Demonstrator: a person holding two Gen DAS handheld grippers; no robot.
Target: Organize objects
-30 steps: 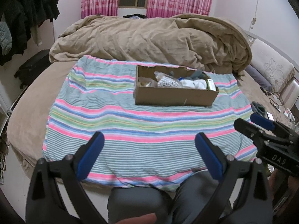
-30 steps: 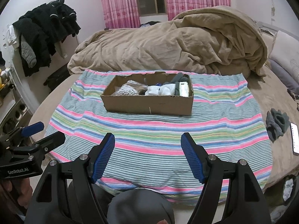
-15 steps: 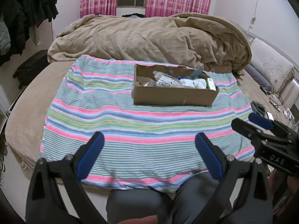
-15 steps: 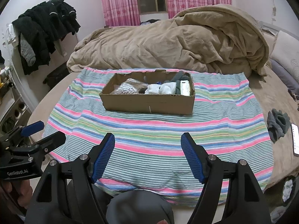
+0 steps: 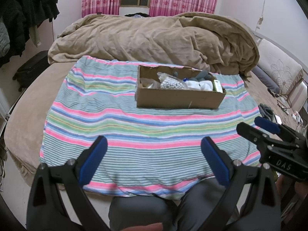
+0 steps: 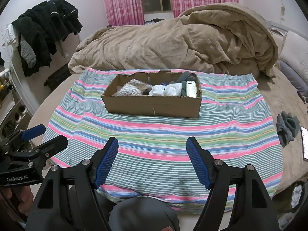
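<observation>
1. We hold both devices low at the near edge of the bed (image 5: 28, 115), above our grey-trousered knees (image 6: 142, 213), and both point forward over the striped blanket (image 5: 150, 127)

2. The left hand-held gripper (image 5: 154, 159) has its two blue pads (image 5: 93, 159) wide apart; it holds nothing and touches nothing

3. The right hand-held gripper (image 6: 152, 160) is also spread wide, its blue pads (image 6: 107, 160) are empty and stay above the blanket. In the left view we see it from the side at the right edge, and in the right view the left one appears at the left edge

4. We count one cardboard box (image 6: 152, 106). It stands on the far half of the striped blanket, well apart from both devices, in front of the one crumpled beige duvet (image 6: 173, 48)

5. Inside the box we see one bag of white beads (image 6: 129, 91), white cloth pieces (image 6: 167, 90), some grey socks and one pale packet at the right end; the exact number of socks we cannot tell

6. One grey cloth (image 6: 287, 128) lies on the bed to the right of the blanket, and one phone (image 6: 304, 142) lies just beside it
</observation>
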